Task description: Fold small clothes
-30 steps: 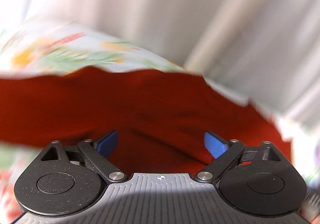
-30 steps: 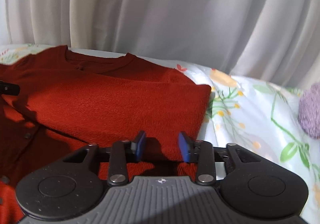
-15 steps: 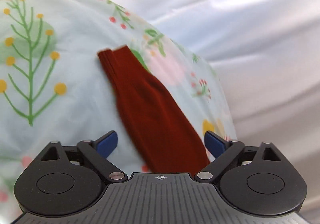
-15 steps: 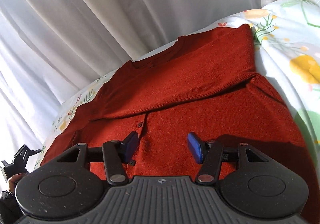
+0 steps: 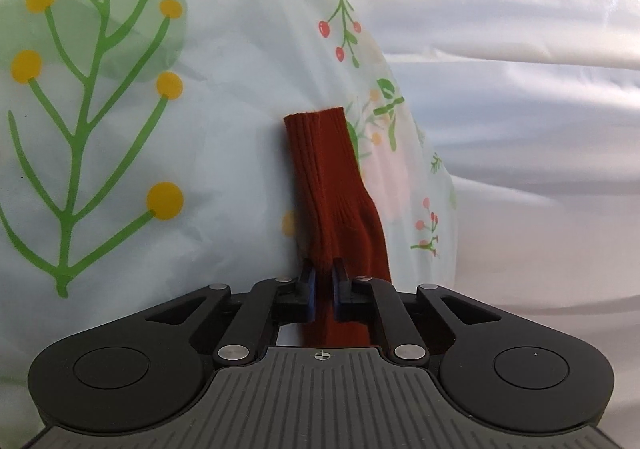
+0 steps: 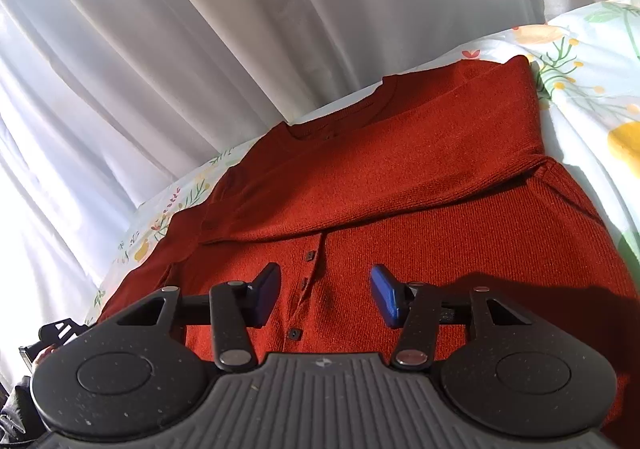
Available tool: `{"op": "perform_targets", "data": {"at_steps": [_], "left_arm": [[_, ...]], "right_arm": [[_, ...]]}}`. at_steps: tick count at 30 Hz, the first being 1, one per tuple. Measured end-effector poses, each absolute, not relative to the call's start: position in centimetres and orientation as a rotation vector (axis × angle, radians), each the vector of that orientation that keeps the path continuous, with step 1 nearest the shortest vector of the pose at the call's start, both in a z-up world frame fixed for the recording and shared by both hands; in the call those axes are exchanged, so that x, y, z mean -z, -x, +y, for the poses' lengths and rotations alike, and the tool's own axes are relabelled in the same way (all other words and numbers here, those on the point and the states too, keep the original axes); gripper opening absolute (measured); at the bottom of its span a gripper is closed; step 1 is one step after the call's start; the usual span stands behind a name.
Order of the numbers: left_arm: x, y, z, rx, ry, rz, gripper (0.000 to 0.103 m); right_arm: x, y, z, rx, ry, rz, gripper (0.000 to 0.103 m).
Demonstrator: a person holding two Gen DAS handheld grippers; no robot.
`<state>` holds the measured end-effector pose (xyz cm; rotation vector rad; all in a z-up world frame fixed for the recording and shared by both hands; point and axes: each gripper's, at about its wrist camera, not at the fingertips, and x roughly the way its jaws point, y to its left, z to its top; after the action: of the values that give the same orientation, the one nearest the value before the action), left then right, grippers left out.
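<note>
A rust-red knit cardigan (image 6: 420,209) lies on the floral sheet (image 6: 592,89), buttons up the front, its right sleeve folded across the chest. My right gripper (image 6: 324,299) hovers open and empty above the button placket. In the left wrist view my left gripper (image 5: 323,281) is shut on the cardigan's other sleeve (image 5: 332,185), whose ribbed cuff points away from me over the sheet (image 5: 120,129). The left gripper also shows at the lower left edge of the right wrist view (image 6: 52,333).
White curtains (image 6: 240,29) hang close behind the bed's far edge. The sheet's edge drops off to the right in the left wrist view, with pale curtain cloth (image 5: 540,129) beyond.
My left gripper has closed on the sleeve, which was lying free between its open jaws. My right gripper has swung over the cardigan's front and opened wider.
</note>
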<state>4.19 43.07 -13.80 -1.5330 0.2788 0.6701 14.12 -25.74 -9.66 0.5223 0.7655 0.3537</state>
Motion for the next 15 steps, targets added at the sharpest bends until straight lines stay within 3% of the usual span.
{"op": "perform_targets", "data": {"at_steps": [15], "left_arm": [[8.4, -7.4, 40.9, -0.546, 1.247, 0.286, 0.008]], "right_arm": [[10.0, -13.6, -26.8, -0.281, -0.505, 0.722, 0.049]]}}
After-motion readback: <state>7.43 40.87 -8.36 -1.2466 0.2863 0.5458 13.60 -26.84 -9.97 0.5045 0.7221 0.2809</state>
